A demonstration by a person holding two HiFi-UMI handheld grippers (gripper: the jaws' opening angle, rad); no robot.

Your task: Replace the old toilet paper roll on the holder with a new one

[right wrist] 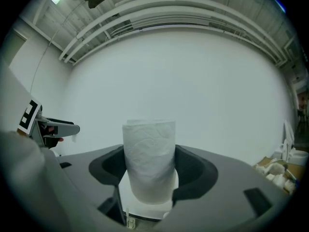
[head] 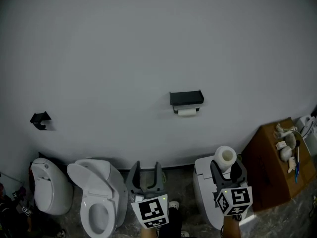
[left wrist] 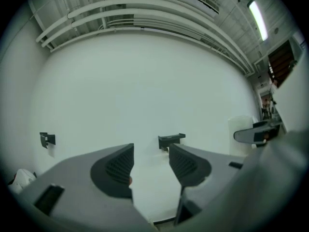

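Observation:
A black holder (head: 186,97) hangs on the white wall, with a small old roll (head: 186,111) under its shelf; the left gripper view shows the holder (left wrist: 171,140) far ahead. My right gripper (head: 226,168) is shut on a full white toilet paper roll (head: 226,156), held upright below and right of the holder. The same roll (right wrist: 148,158) fills the space between the right jaws (right wrist: 149,170). Low in the head view my left gripper (head: 146,171) is open and holds nothing; its jaws (left wrist: 150,166) stand apart, pointing at the wall.
A white toilet (head: 96,197) with raised lid stands at the lower left, a white bin (head: 49,185) beside it. Another white toilet or cistern (head: 205,187) sits under my right gripper. A brown cabinet (head: 277,162) with small items is at right. A black wall bracket (head: 39,119) is at left.

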